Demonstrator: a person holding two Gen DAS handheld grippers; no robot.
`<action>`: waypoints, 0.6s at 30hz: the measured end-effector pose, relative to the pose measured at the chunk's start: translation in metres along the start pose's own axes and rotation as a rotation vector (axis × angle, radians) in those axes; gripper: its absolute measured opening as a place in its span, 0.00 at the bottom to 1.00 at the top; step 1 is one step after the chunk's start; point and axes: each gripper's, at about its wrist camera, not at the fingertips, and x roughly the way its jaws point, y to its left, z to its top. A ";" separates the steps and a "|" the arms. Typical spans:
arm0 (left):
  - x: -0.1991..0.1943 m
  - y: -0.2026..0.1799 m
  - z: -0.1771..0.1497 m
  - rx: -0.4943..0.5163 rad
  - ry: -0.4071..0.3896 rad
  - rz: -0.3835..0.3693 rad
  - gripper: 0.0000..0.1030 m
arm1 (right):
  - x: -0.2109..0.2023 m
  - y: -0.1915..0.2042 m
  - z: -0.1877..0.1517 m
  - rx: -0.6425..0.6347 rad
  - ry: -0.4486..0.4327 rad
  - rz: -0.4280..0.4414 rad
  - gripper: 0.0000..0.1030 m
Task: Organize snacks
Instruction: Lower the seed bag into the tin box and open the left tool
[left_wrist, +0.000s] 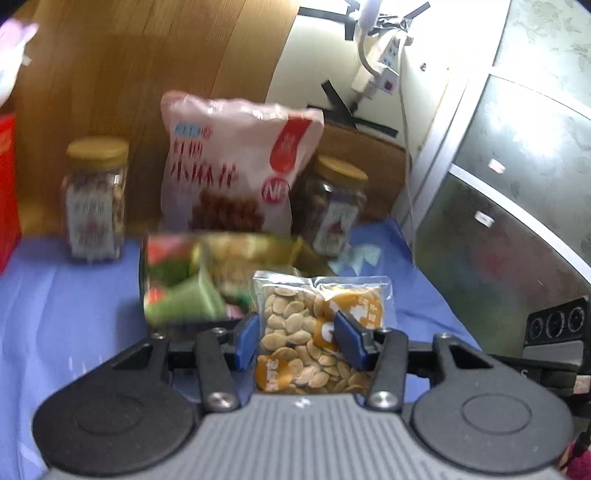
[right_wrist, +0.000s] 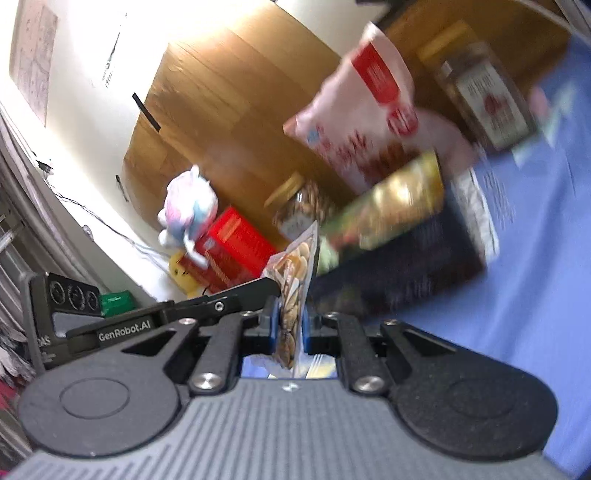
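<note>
Right hand-held gripper (right_wrist: 289, 325) pinches flat, clear seed packet (right_wrist: 295, 273) edge-on.

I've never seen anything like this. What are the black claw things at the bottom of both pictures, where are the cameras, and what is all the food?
No robot arm here: a person holds a two-finger gripper in each hand, and each gripper carries a wide-angle camera looking out along its fingers. One picture is from the left gripper, the other from the right gripper.

Both show a clear packet of pale seeds. The right gripper is shut on it, seen edge-on there. In the left view it sits between the blue pads, which do not visibly press it.

Beyond, on a blue cloth, stand two jars with tan lids, a tall pink snack bag and a dark box of mixed snack packets. The pictures are blurred.
</note>
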 end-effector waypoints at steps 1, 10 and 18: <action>0.007 0.001 0.008 0.004 -0.004 0.009 0.44 | 0.006 -0.001 0.009 -0.018 -0.001 -0.009 0.15; 0.076 0.031 0.040 0.008 0.045 0.099 0.35 | 0.074 -0.025 0.063 -0.101 0.054 -0.108 0.14; 0.096 0.048 0.036 0.046 0.035 0.258 0.37 | 0.116 -0.024 0.056 -0.333 0.066 -0.308 0.34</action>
